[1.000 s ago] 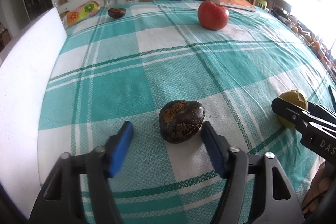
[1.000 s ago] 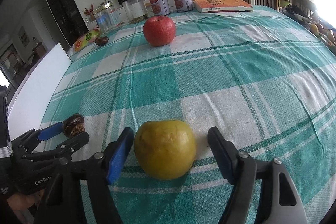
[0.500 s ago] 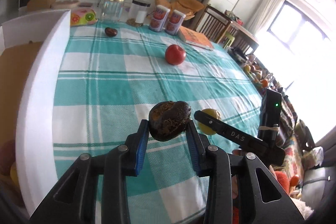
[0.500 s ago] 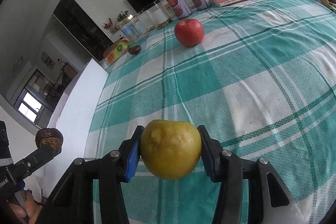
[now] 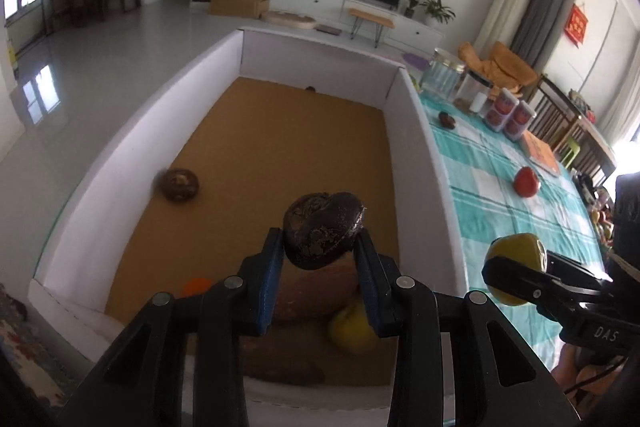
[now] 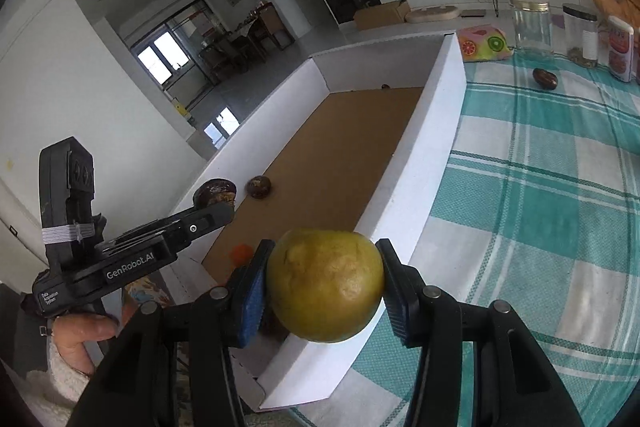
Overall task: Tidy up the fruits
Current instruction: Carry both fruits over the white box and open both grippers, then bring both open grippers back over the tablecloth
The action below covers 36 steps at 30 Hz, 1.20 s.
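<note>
A white-walled box [image 5: 416,131] with a brown floor adjoins the checked tablecloth [image 6: 540,187]. Above it, the left gripper [image 5: 320,259] clamps a dark wrinkled fruit [image 5: 322,235]. The right gripper [image 6: 320,287] pinches a yellow fruit [image 6: 326,285] over the box's table-side wall.

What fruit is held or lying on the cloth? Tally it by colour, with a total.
Dark: 2 (held dark fruit, far dark fruit)
Yellow: 1 (yellow fruit)
Red: 1 (apple)
Total: 4

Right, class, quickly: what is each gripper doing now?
Left gripper: shut on the dark fruit.
Right gripper: shut on the yellow fruit.
</note>
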### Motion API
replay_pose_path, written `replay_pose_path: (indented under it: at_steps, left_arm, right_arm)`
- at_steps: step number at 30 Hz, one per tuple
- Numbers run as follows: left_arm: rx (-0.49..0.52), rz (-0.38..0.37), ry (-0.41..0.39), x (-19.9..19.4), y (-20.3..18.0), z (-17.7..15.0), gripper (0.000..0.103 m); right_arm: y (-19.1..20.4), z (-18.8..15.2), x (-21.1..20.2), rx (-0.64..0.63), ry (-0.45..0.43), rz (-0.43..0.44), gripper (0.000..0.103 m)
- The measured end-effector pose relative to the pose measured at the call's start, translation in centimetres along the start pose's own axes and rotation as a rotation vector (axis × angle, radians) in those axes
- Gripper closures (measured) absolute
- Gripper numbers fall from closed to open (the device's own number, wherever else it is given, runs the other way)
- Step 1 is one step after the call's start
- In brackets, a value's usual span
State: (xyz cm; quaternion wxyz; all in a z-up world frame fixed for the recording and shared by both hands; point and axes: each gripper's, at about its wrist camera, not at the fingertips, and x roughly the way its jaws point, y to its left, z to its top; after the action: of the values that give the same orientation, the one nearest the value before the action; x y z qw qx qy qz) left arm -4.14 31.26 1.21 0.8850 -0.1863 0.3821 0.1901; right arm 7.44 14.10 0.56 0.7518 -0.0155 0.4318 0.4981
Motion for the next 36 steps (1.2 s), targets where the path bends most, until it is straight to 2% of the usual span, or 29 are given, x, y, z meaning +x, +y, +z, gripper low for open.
replay_pose_path:
  at_steps: [3, 6, 9, 10, 11, 12, 13, 14, 17, 19, 20, 22, 24, 26, 29, 31, 32, 36]
  left_arm:
    - [-0.023, 0.058, 0.041, 1.7, 1.6, 0.0, 0.066]
    - [-0.033, 0.079, 0.080, 2.9, 2.0, -0.1, 0.066]
    - [-0.003, 0.109, 0.098, 3.7, 1.4, -0.5, 0.063]
    - [0.007, 0.125, 0.094, 3.7, 1.2, -0.5, 0.052]
    - [0.015, 0.142, 0.082, 3.5, 1.0, -0.4, 0.044]
    - [0.020, 0.157, 0.059, 3.1, 0.8, -0.3, 0.027]
    - [0.021, 0.170, 0.028, 2.5, 0.4, -0.2, 0.019]
    - [0.020, 0.172, -0.003, 1.9, 0.0, -0.1, 0.018]
    - [0.015, 0.122, -0.073, 0.3, -1.3, 0.7, 0.018]
    - [0.023, 0.057, -0.114, -0.7, -3.3, 0.9, 0.016]
    - [0.034, 0.019, -0.131, -1.3, -4.6, 0.9, 0.015]
    - [0.073, -0.064, -0.145, -1.9, -7.9, 0.5, 0.014]
    - [0.135, -0.157, -0.132, -2.0, -11.6, -0.2, 0.014]
    - [0.210, -0.237, -0.100, -1.2, -15.7, -0.9, 0.013]
    - [0.297, -0.312, -0.006, 1.4, -21.2, -2.5, 0.012]
    - [0.331, -0.348, 0.039, 3.2, -24.2, -3.7, 0.012]
    - [0.344, -0.350, 0.055, 4.1, -25.3, -4.3, 0.012]
    - [0.396, -0.292, 0.087, 7.7, -28.7, -6.4, 0.012]
  right_arm:
    - [2.3, 0.7, 3.6, -0.108, 0.067, -0.065, 0.052]
    - [3.0, 1.7, 6.6, -0.161, 0.099, -0.169, 0.052]
    - [3.4, 2.8, 7.9, -0.190, 0.115, -0.235, 0.052]
    - [3.3, 3.0, 7.7, -0.180, 0.114, -0.233, 0.048]
    - [3.0, 3.3, 6.9, -0.165, 0.092, -0.218, 0.039]
    - [2.4, 3.5, 5.8, -0.153, 0.050, -0.204, 0.035]
    - [1.9, 3.5, 4.4, -0.146, 0.005, -0.204, 0.025]
    - [1.3, 3.5, 3.0, -0.140, -0.039, -0.217, 0.017]
    - [-2.2, 2.3, -1.5, -0.125, -0.160, -0.302, 0.002]
    - [-5.8, 0.6, -3.8, -0.107, -0.215, -0.398, 0.000]
    - [-8.0, -0.5, -4.7, -0.093, -0.225, -0.459, 0.000]
    - [-13.3, -2.5, -5.3, -0.033, -0.183, -0.613, 0.000]
    - [-19.1, -4.5, -6.0, 0.093, -0.118, -0.754, 0.000]
    - [-23.9, -6.1, -7.6, 0.223, -0.095, -0.826, 0.000]
    - [-26.6, -8.7, -10.6, 0.292, -0.133, -0.935, 0.000]
    - [-27.3, -9.7, -11.4, 0.296, -0.141, -0.983, 0.000]
    - [-27.7, -10.3, -11.9, 0.316, -0.126, -0.979, 0.000]
    - [-29.2, -10.6, -11.6, 0.368, -0.054, -0.940, 0.000]
